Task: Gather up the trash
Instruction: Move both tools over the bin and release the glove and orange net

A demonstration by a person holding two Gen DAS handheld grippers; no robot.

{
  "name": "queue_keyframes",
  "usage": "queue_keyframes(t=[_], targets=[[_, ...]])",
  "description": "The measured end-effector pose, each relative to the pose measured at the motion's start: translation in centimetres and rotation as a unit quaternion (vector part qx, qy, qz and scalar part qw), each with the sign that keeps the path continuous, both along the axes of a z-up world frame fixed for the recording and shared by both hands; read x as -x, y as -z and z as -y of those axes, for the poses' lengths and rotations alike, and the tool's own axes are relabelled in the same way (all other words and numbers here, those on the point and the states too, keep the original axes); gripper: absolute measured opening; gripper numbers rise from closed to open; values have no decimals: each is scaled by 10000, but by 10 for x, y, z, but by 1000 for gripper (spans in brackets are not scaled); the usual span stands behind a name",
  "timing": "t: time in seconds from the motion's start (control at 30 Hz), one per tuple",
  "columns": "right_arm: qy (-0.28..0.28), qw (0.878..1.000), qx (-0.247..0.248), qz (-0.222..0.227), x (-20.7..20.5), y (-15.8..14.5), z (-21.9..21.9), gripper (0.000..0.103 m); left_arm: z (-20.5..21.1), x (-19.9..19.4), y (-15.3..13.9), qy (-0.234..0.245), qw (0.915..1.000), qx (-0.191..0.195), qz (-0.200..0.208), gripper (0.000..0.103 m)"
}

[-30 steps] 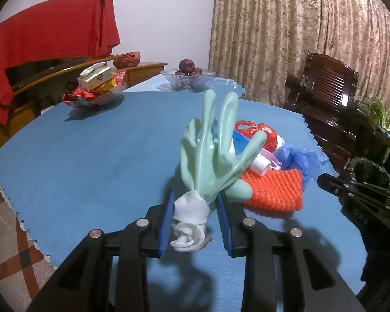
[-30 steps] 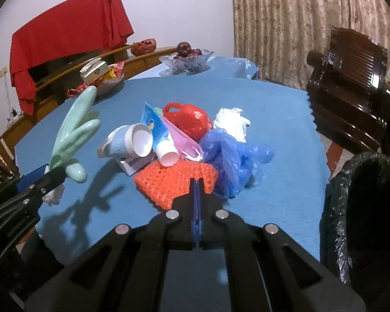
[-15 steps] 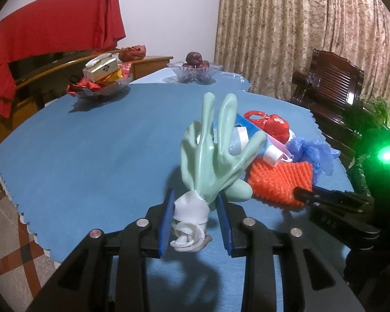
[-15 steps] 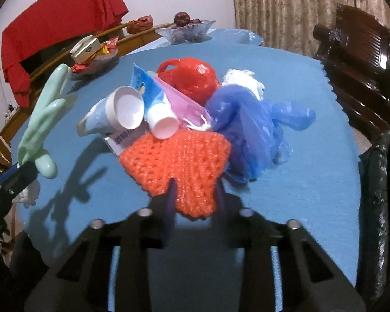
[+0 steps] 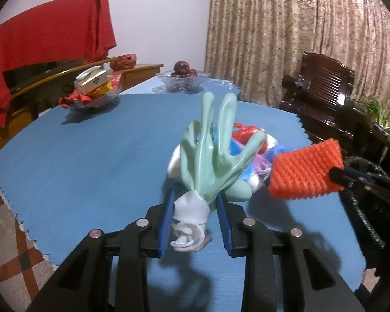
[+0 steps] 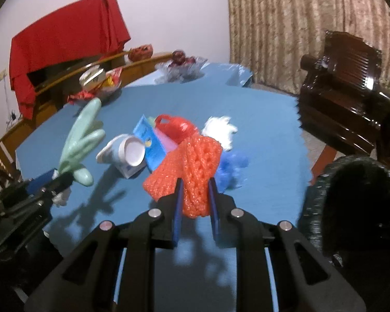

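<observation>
Blue table, curtain behind; left gripper clamps glove, right gripper clamps orange net.

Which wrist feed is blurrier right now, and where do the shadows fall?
Right wrist view: motion-smeared, blue bag and white scrap soft, orange foam net between the right gripper fingers fairly readable. Left wrist view: sharper; green glove crisp, its shadow falling on the blue tablecloth toward the camera.

Inflated green glove upright, orange foam net lifted above trash pile
</observation>
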State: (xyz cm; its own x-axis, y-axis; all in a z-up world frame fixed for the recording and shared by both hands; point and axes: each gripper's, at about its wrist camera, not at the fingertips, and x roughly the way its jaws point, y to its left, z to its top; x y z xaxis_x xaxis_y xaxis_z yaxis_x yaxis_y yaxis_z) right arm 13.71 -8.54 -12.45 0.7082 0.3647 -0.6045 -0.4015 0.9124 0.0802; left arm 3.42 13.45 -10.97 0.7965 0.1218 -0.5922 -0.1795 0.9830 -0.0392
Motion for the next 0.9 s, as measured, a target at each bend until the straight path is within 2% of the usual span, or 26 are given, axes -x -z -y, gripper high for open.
queue_keyframes(t=[0.5, 0.9], targets=[[839, 9949, -238, 501, 19, -48, 98, 18, 77, -21, -30, 853, 9961, 62, 204, 32], [1939, 9790, -94, 622, 39, -49, 201, 18, 163, -44, -43, 1853, 9821, 141, 296, 32]])
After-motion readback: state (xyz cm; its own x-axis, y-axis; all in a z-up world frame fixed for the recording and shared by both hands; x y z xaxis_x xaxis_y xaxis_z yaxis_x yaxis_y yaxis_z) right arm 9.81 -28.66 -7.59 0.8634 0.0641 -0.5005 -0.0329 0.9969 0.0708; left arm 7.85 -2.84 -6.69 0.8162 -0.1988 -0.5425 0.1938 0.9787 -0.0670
